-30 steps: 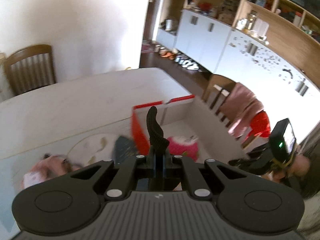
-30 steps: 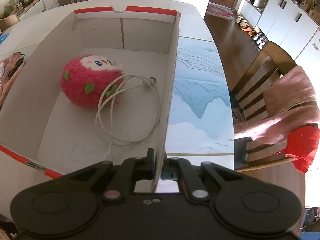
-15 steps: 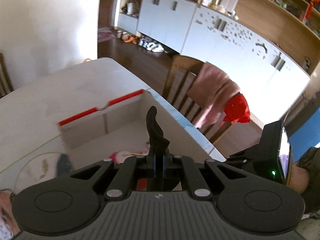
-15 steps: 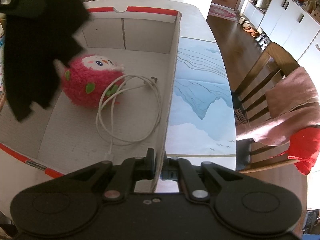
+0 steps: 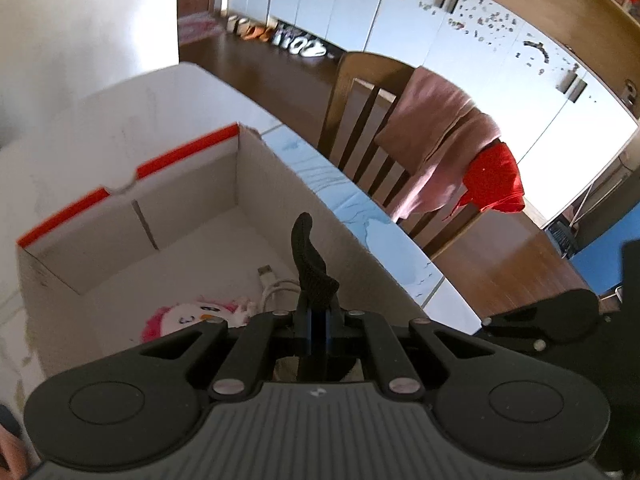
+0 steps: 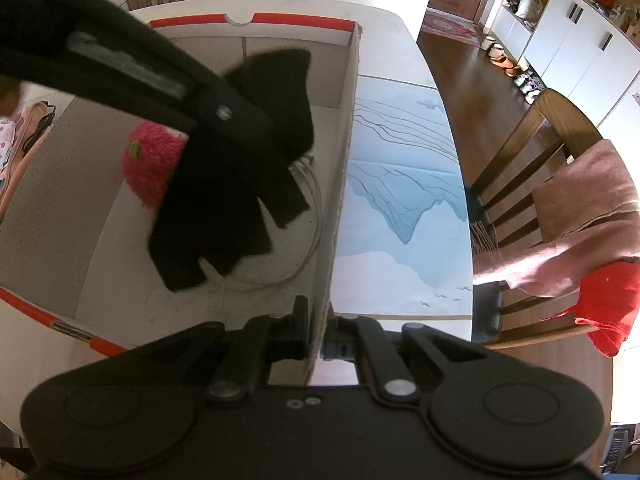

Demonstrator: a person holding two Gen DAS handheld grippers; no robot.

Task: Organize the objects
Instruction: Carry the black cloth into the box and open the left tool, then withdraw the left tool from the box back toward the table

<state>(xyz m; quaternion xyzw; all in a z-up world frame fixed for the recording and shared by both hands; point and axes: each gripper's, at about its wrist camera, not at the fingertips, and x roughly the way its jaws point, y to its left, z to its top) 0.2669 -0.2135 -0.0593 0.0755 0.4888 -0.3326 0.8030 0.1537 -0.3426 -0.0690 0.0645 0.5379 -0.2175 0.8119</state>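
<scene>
Left tongs (image 6: 224, 128) now over cardboard box (image 6: 340, 184), clenching knit glove (image 6: 240, 184); right tongs (image 6: 318, 332) clamp box wall

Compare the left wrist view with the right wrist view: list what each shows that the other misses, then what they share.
Only the left wrist view shows the plush toy's face and the cable's plug.

Only the right wrist view shows the full shape of the black glove hanging from the left gripper over the box, the right gripper shut on the box's side wall, and the white cable's loop.

Both show the red-edged cardboard box, the pink plush toy, the blue mat and the chair draped with pink and red cloth.
</scene>
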